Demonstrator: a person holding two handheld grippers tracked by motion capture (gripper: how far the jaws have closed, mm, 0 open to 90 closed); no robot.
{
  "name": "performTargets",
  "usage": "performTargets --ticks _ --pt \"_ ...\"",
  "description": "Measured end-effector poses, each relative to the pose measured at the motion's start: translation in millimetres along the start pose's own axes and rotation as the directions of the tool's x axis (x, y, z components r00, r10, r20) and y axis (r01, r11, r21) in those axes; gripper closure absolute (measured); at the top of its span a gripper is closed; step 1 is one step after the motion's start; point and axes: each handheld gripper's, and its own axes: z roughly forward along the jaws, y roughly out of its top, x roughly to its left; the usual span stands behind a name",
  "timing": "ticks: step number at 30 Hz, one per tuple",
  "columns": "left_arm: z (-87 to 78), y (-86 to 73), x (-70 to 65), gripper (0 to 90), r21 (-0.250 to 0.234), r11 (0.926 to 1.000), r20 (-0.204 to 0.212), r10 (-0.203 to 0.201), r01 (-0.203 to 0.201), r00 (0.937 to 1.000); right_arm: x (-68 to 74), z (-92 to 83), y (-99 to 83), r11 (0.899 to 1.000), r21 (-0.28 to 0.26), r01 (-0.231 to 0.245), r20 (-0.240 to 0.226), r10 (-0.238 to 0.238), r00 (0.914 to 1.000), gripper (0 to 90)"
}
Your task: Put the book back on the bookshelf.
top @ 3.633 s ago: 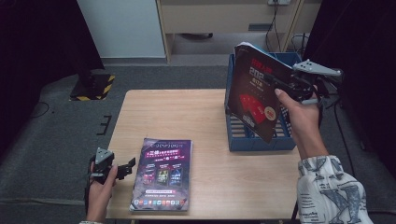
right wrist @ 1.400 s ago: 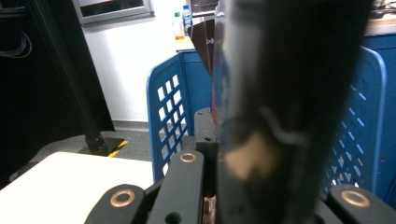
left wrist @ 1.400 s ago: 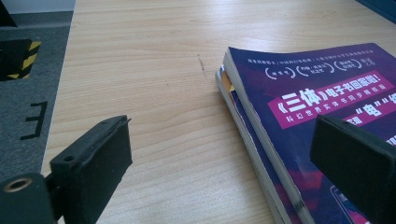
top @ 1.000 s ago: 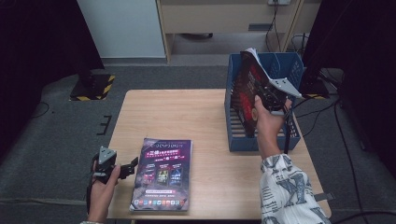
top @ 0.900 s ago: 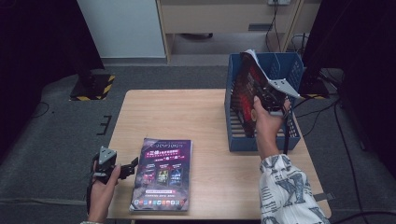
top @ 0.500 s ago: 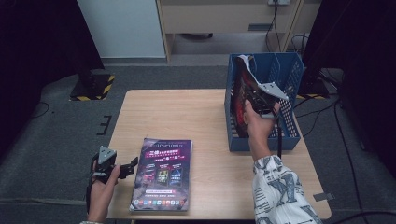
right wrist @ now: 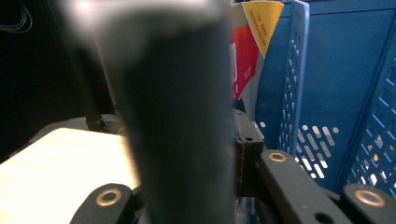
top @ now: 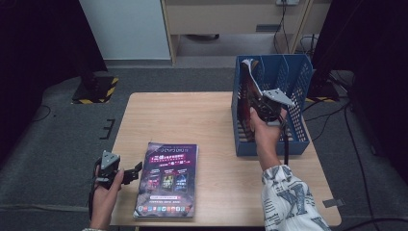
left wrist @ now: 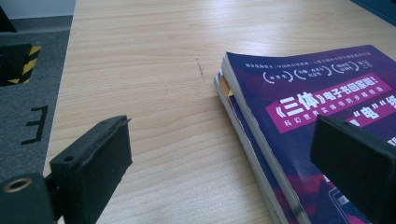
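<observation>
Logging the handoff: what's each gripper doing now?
Left gripper: jaws open, holding nothing.
Right gripper: jaws just easing open around the book in the blue file rack.

In my right gripper view, the magazine is a dark blur against the lens, hiding the right tool's jaws. From the high view, the blue rack's wall hides the magazine's lower edge. The left gripper view cuts the stacked booklets off at right.
</observation>
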Motion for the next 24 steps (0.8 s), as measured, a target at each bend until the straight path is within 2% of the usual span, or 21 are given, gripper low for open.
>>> performTargets --ticks 4,7,11,15,19,24 --pt "-0.3 0.0 -0.2 5.0 0.0 1.0 0.001 -0.002 0.002 1.0 -0.9 1.7 -1.6 1.0 0.026 0.009 -0.009 -0.009 0.9999 77.2" --pt "-0.3 0.0 -0.1 5.0 -0.002 1.0 0.002 -0.003 0.003 1.0 -2.2 3.5 -4.0 0.999 0.049 0.017 -0.008 -0.017 0.9998 79.2" --pt "-0.3 0.0 0.0 5.0 -0.002 1.0 0.002 -0.002 0.002 1.0 -2.9 4.2 -6.2 0.999 0.053 0.012 -0.012 -0.012 0.9999 81.4" --pt "-0.6 0.2 -0.7 5.1 -0.004 1.0 0.004 -0.001 0.002 1.0 -0.9 5.0 -6.2 0.998 0.062 0.028 -0.013 -0.027 0.9996 86.0" --pt "-0.7 0.2 -0.5 5.1 -0.005 1.0 0.004 -0.002 0.002 1.0 2.0 3.8 -3.0 0.997 0.051 0.052 0.002 -0.052 0.9987 87.0" --pt "-1.1 0.5 -0.4 5.4 -0.008 1.0 0.005 0.001 -0.001 1.0 2.1 4.7 0.5 0.997 0.026 0.073 0.046 -0.074 0.9962 87.1"
